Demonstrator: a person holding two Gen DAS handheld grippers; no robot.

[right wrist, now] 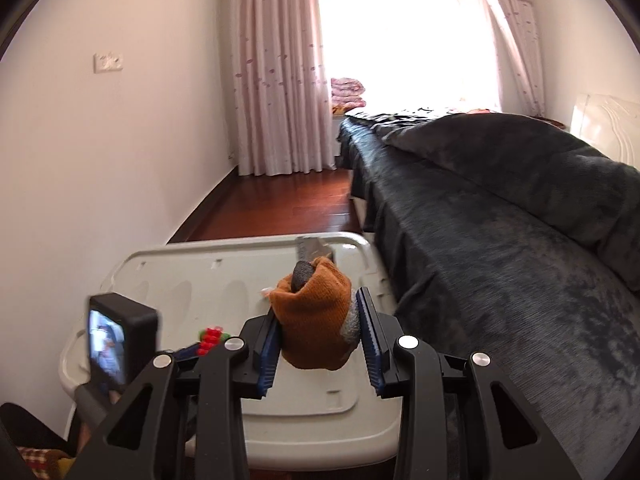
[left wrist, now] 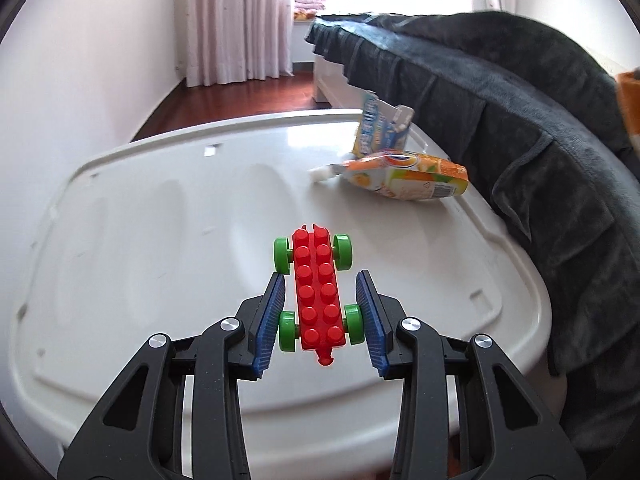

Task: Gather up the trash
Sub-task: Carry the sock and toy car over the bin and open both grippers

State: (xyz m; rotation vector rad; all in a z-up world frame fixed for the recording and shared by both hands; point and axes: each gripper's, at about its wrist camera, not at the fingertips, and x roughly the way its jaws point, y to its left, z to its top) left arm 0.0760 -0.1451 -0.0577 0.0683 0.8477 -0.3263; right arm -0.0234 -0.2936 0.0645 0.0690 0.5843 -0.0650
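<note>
A red brick toy car [left wrist: 318,290] with green wheels lies on the white plastic lid [left wrist: 160,240]. My left gripper [left wrist: 320,284] is open, its blue pads on either side of the car's rear half, close to the rear wheels. An orange juice pouch [left wrist: 404,176] and a blue-white wrapper [left wrist: 380,130] lie at the lid's far right. My right gripper [right wrist: 318,304] is shut on a bunched orange sock [right wrist: 318,320] with grey toe, held above the lid [right wrist: 200,280]. The toy car [right wrist: 210,338] shows partly, low left in the right wrist view.
A bed with a dark grey blanket [left wrist: 520,120] runs along the lid's right side. The left gripper's camera housing [right wrist: 120,344] sits at lower left in the right wrist view. A white wall [left wrist: 80,80] is on the left; red wood floor [right wrist: 288,204] and curtains lie beyond.
</note>
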